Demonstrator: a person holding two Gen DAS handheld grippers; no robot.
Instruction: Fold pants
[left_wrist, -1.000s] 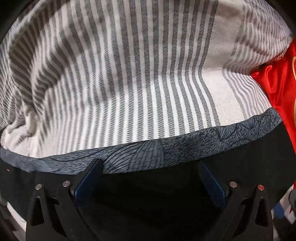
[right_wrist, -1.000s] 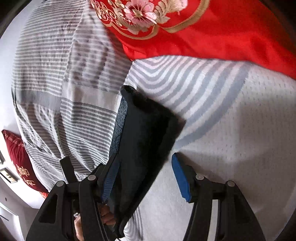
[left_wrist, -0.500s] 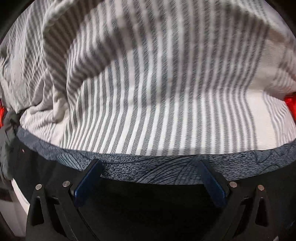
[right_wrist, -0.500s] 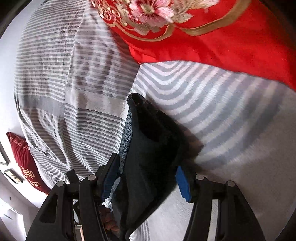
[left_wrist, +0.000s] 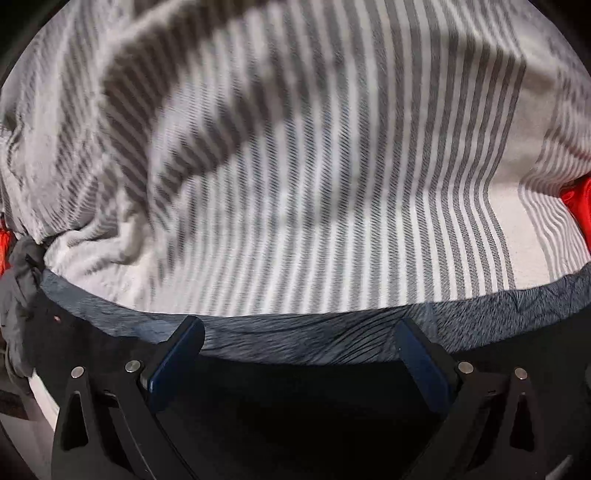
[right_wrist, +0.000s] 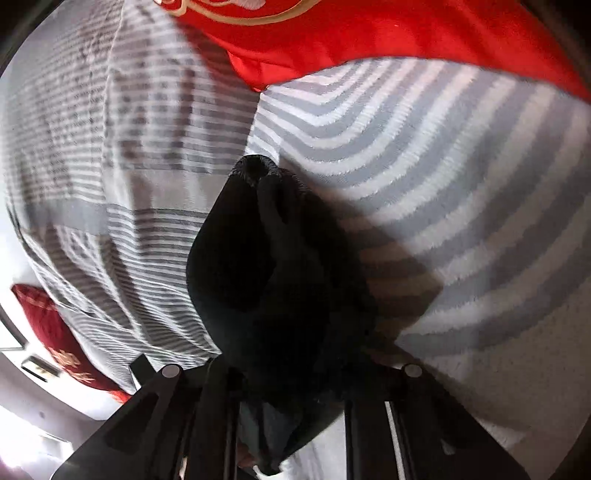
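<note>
The pants are black with a grey-blue patterned band (left_wrist: 498, 314) along their edge, and they lie on a striped bedspread (left_wrist: 295, 166). My left gripper (left_wrist: 299, 354) stands open over that band, its blue pads (left_wrist: 177, 350) wide apart, one on either side of the fabric, and not pressing it. In the right wrist view a bunched black corner of the pants (right_wrist: 266, 258) rises from between the fingers of my right gripper (right_wrist: 291, 384). Its jaws are closing on that fabric, which hides the pads.
A red embroidered cloth (right_wrist: 369, 33) lies on the bed beyond the pants, and a sliver of it (left_wrist: 576, 199) shows at the right edge. A red cushion (right_wrist: 62, 339) sits at the lower left, and crumpled grey cloth (left_wrist: 18, 295) at the bed's left side.
My right gripper's jaws have gone from wide apart to closed on the pants, whose end now stands bunched up. The left gripper has slid along the waistband, still open.
</note>
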